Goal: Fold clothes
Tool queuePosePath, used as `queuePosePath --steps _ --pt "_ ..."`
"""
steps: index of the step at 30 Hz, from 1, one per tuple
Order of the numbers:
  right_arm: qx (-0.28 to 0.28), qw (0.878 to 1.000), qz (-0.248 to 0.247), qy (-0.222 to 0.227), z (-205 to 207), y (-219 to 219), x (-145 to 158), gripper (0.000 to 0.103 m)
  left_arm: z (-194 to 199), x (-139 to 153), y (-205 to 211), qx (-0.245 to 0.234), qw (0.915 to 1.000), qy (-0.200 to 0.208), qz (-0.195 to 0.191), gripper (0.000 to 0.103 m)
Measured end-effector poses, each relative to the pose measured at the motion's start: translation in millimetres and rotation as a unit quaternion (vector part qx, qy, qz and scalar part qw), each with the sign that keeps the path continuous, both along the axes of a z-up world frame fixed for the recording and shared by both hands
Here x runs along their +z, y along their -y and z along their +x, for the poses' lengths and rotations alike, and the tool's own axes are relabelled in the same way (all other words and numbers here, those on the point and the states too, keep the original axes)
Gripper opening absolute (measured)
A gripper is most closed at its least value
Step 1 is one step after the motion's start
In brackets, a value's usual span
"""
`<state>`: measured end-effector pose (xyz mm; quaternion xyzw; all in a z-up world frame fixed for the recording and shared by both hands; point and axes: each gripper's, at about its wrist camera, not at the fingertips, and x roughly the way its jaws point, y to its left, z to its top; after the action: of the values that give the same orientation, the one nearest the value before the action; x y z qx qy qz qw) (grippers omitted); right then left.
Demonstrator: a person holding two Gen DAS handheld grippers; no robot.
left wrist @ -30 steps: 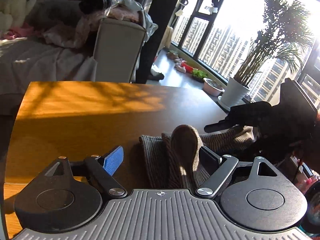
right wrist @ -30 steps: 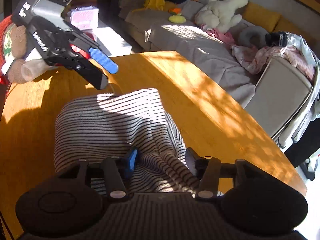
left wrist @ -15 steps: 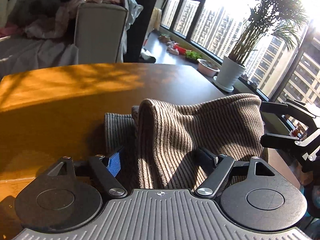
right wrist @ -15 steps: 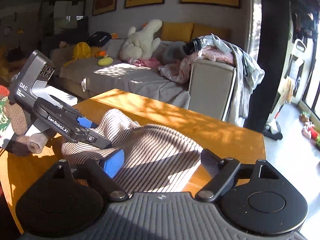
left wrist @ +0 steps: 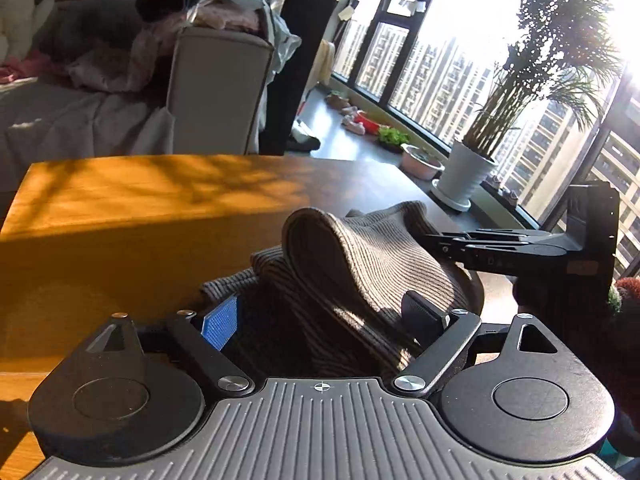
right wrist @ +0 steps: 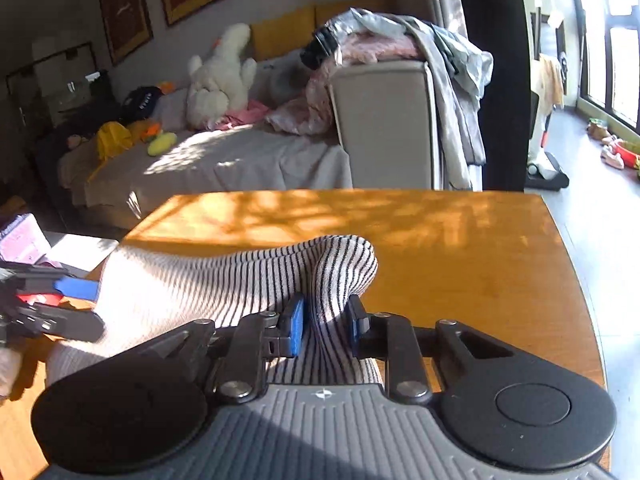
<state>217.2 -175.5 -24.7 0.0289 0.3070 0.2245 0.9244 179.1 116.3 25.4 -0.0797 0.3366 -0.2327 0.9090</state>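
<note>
A: Where is the garment?

B: The striped knit garment (right wrist: 224,280) lies bunched on the wooden table (right wrist: 460,248), near the edge closest to both cameras and well back from the far edge. Part of it stands up as a rounded fold (left wrist: 344,256) rather than lying flat.

A: And the right gripper?

B: The right gripper (right wrist: 325,322) has a ridge of the striped cloth between its blue pads (right wrist: 295,326). Its jaws are closing, and the cloth is squeezed narrow where the pads press in from both sides. In the left wrist view its fingers reach into the cloth from the right (left wrist: 452,244).

A: The left one?

B: The left gripper (left wrist: 320,320) stands wide and its jaws are opening. The cloth is heaped between the fingers (left wrist: 218,326), but the blue pad is apart from it, so nothing is pinched. From the right wrist view it shows at the garment's left edge (right wrist: 76,300).

A: What is around the table?

B: Beyond the far edge a sofa (right wrist: 224,160) with a white plush toy (right wrist: 220,80) and loose clothes piled on its armrest (right wrist: 384,124). Towards the window, a potted palm (left wrist: 520,92) on the floor.
</note>
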Motion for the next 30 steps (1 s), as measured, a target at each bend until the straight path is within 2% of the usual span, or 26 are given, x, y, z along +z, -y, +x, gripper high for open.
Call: queuePosePath --steps 4,6,9,11,12,13,15,17,19,22,24,25,27,30 --pt "0.005 1.000 -0.011 0.021 -6.5 -4.1 1.8 0.026 -1.5 17.0 2.3 -0.013 0.9991 0.041 0.002 0.096" --pt "0.011 0.998 -0.040 0.039 -12.7 -10.1 3.7 0.026 7.9 19.9 10.8 -0.020 0.9988 0.045 -0.002 0.098" --pt "0.004 0.998 -0.042 0.054 -23.1 -8.6 12.7 0.029 29.1 13.7 28.2 -0.024 0.9990 0.036 0.009 0.099" --pt "-0.012 0.998 -0.032 0.060 -35.6 -1.8 22.0 0.044 42.6 1.3 35.4 -0.016 0.9988 0.024 0.040 0.099" --pt "-0.016 0.998 -0.022 0.060 -44.2 3.5 25.4 0.061 47.6 -5.5 36.3 -0.011 0.9985 0.017 0.051 0.099" --pt "-0.016 0.998 -0.009 0.058 -54.1 9.8 27.5 0.072 51.0 -10.8 35.5 -0.010 0.9984 0.010 0.054 0.099" --pt "-0.014 0.998 0.014 0.052 -72.4 21.3 29.9 0.079 56.1 -21.9 30.1 -0.009 0.9991 -0.006 0.041 0.100" --pt "-0.013 0.999 0.027 0.020 -87.5 31.0 23.2 0.079 58.8 -32.2 22.4 -0.008 0.9996 -0.025 0.012 0.100" --pt "-0.013 0.998 0.055 -0.022 -97.9 36.9 15.3 0.079 58.1 -36.6 20.5 -0.004 0.9995 -0.030 -0.001 0.100" --pt "-0.013 0.985 0.136 -0.103 -95.0 40.9 0.4 0.079 55.7 -39.7 21.3 0.004 0.9994 -0.033 -0.008 0.099" --pt "-0.015 0.976 0.170 -0.137 -83.7 37.0 -8.6 0.076 53.5 -39.8 21.8 0.014 0.9989 -0.042 -0.014 0.097" --pt "-0.017 0.975 0.170 -0.141 -75.4 32.9 -10.3 0.072 51.2 -39.5 22.1 0.017 0.9986 -0.046 -0.020 0.094" --pt "-0.017 0.975 0.169 -0.143 -58.9 25.6 -12.2 0.071 45.6 -39.4 21.5 0.018 0.9980 -0.054 -0.026 0.090" --pt "-0.018 0.988 0.122 -0.093 -37.0 15.7 0.0 0.071 40.0 -40.9 18.3 0.028 0.9968 -0.065 -0.037 0.088"
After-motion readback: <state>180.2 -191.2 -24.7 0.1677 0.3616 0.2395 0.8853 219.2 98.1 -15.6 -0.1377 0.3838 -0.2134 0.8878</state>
